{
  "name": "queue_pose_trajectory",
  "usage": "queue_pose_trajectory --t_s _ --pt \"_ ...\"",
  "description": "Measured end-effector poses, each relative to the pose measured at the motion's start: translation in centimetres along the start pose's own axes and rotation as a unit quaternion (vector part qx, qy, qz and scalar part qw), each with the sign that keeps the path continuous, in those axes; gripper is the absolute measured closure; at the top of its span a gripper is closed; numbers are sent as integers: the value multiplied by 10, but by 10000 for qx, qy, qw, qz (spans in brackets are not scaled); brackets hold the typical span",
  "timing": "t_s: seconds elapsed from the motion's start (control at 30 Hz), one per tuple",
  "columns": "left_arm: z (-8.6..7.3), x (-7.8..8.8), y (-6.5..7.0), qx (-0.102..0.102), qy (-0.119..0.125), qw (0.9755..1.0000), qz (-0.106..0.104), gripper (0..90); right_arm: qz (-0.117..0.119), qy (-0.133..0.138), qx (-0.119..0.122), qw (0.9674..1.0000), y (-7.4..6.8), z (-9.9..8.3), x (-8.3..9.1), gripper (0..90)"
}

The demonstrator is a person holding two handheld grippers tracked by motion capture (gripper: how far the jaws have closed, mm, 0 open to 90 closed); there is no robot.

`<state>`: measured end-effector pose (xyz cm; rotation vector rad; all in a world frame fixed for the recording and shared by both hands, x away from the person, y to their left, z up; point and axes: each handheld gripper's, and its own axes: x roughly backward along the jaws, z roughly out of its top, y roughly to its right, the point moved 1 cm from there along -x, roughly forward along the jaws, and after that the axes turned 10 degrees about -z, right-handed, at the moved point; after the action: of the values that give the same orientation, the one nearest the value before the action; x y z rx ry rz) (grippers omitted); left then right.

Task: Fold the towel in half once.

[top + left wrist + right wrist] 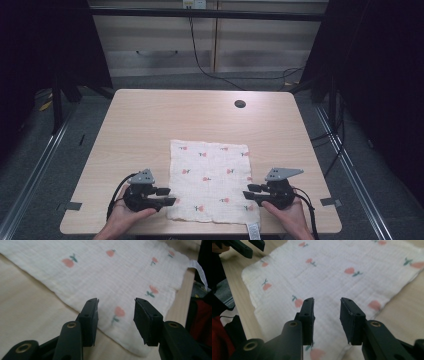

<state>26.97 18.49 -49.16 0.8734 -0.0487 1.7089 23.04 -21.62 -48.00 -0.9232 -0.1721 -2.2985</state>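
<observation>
A white cloth printed with small pink flowers lies flat on the near half of the wooden table. My left gripper rests at the cloth's near-left edge, held in a hand and pointing right. In the left gripper view its jaws stand open just above the cloth, gripping nothing. My right gripper sits at the near-right edge and points left. Its jaws are open over the cloth, with nothing pinched.
A white care label hangs off the cloth's near-right corner over the table's front edge. A round cable hole is at the far side of the table. Cabinets and cables stand beyond the table, with dark floor on both sides.
</observation>
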Motion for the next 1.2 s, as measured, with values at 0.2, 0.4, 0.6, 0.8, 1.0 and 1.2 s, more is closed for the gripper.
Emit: queue_pose_trajectory --t_s 0.2,0.4,0.6,0.8,1.0,1.2 --pt "21 -8 -23 49 57 9994 349 543 -157 357 -136 9991 24 28 -8 561" --pt "35 -23 -44 229 123 9985 472 530 -280 223 -124 9993 44 42 -31 577" --pt "33 -38 -50 123 -22 9989 444 528 -371 287 -316 9984 76 58 -47 616" --pt "30 -37 -50 51 55 9991 420 527 -597 -162 -224 9978 102 83 -80 642" --pt "29 -36 -53 72 107 9993 341 527 -714 -436 -478 9953 118 81 -104 632" --pt "29 -36 -52 27 86 9992 396 526 -672 -409 -632 9949 122 76 -113 685"
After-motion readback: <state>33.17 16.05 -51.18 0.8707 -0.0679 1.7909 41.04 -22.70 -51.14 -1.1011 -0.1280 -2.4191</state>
